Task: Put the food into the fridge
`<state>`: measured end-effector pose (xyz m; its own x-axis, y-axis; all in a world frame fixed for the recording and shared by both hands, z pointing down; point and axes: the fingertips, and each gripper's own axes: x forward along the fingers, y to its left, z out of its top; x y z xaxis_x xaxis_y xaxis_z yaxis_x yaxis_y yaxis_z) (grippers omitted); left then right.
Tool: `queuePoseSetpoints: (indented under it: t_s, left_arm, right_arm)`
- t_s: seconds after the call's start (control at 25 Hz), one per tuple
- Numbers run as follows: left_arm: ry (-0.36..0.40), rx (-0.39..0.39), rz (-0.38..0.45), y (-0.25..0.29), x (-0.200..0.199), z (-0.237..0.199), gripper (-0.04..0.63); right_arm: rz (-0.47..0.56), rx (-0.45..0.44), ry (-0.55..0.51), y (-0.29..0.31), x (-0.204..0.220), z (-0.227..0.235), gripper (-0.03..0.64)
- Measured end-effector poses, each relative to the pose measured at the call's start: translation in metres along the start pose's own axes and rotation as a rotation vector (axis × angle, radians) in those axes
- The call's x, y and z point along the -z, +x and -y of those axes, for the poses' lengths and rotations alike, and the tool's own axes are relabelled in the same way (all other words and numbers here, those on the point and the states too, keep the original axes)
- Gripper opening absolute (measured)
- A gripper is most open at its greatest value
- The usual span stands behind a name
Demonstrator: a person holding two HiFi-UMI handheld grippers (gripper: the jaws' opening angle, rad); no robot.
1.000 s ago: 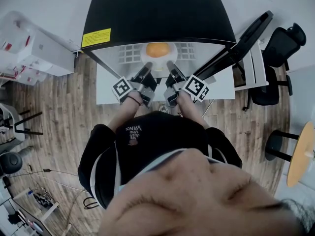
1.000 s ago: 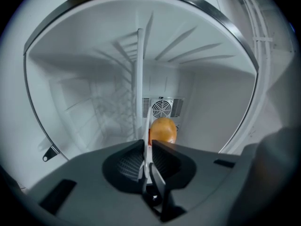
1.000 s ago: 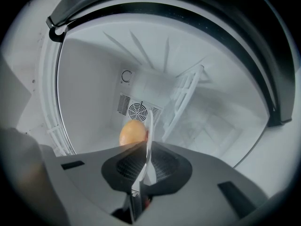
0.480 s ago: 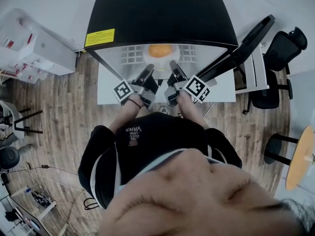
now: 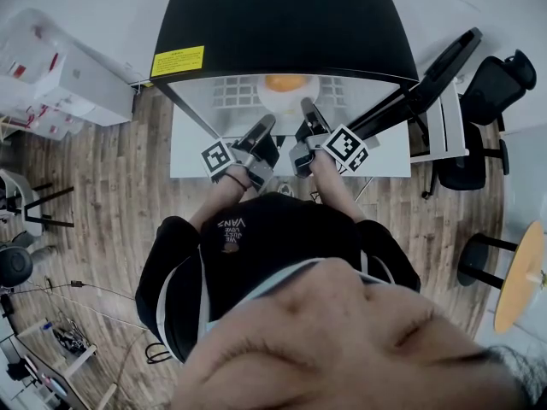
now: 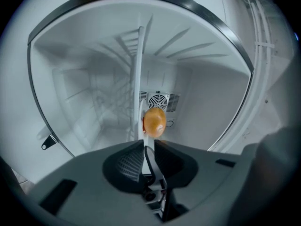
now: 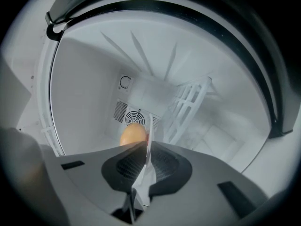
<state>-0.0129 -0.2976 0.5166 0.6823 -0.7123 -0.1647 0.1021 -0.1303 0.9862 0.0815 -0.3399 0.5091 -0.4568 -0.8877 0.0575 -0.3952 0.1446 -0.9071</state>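
Note:
A round orange food (image 5: 285, 82) lies on a white plate (image 5: 287, 102) held inside the open fridge (image 5: 282, 24). My left gripper (image 5: 263, 128) is shut on the plate's near-left rim and my right gripper (image 5: 306, 114) on its near-right rim. In the left gripper view the plate (image 6: 148, 142) shows edge-on between the closed jaws of the left gripper (image 6: 146, 149), with the orange food (image 6: 154, 122) just beyond. The right gripper view shows the same: the plate's rim (image 7: 148, 135) pinched in the right gripper (image 7: 146, 149), and the food (image 7: 132, 135) to its left.
The fridge door (image 5: 425, 77) stands open to the right. A white wire shelf (image 6: 137, 65) and a fan vent (image 6: 160, 101) are inside the white cavity. White boxes (image 5: 60, 75) stand at the left, a black chair (image 5: 480, 84) and a round wooden table (image 5: 521, 272) at the right.
Both grippers and the plate with the orange food have moved forward, deeper into the fridge. Both grips are unchanged.

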Motion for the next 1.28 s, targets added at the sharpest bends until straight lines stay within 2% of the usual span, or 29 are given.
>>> queuePoseSetpoints:
  t_s: [0.56, 1.28]
  left_arm:
    - [-0.009, -0.014, -0.034, 0.009, 0.011, -0.007, 0.049]
    - [0.000, 0.001, 0.009, 0.013, 0.003, -0.004, 0.028]
  right_arm:
    - [-0.035, -0.025, 0.001, 0.003, 0.007, -0.002, 0.040]
    - [-0.077, -0.035, -0.018, -0.001, 0.016, -0.005, 0.067]
